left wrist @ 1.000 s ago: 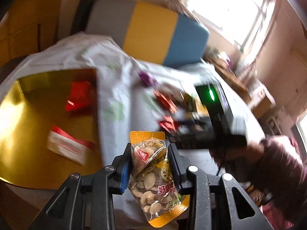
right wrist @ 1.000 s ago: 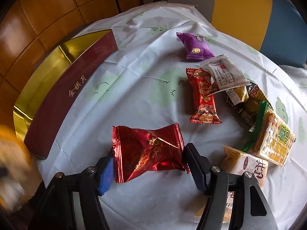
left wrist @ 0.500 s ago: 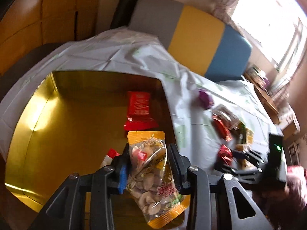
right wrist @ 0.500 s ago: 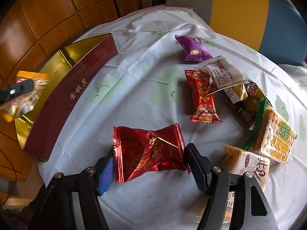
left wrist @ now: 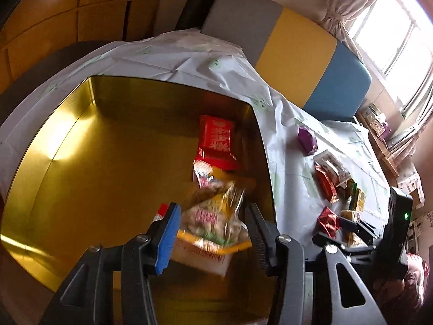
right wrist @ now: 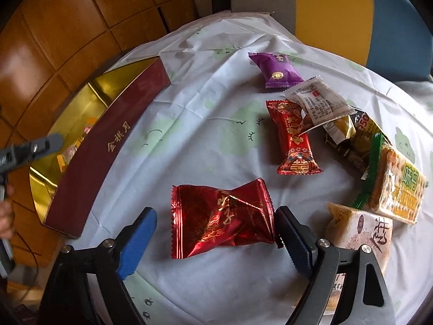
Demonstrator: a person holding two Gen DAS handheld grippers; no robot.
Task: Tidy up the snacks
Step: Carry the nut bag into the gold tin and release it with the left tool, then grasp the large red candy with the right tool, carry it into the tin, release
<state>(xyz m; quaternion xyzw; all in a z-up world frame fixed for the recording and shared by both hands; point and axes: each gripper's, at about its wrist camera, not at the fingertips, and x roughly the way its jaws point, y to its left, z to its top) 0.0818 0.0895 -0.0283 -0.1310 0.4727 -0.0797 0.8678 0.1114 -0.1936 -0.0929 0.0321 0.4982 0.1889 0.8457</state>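
My left gripper [left wrist: 212, 220] is open above the gold-lined box [left wrist: 89, 146]. The clear bag of nuts [left wrist: 213, 214] is blurred between its jaws, tilted and loose, over the box floor. A red packet [left wrist: 216, 138] and a white-and-red packet [left wrist: 200, 257] lie in the box. My right gripper [right wrist: 216, 233] is open around a shiny red candy packet [right wrist: 222, 220] that lies on the white tablecloth [right wrist: 189, 135]. The box's maroon wall [right wrist: 108, 146] stands to the left in the right wrist view.
On the cloth lie a purple packet [right wrist: 276, 70], a long red packet [right wrist: 295, 138], a white sachet [right wrist: 316, 103], a green-edged cracker pack [right wrist: 395, 184] and a beige cake pack [right wrist: 360, 233]. A grey, yellow and blue sofa back [left wrist: 292, 51] rises behind the table.
My left gripper has swung over the box and opened, letting the bag of nuts go. My right gripper has stayed around the red candy packet.
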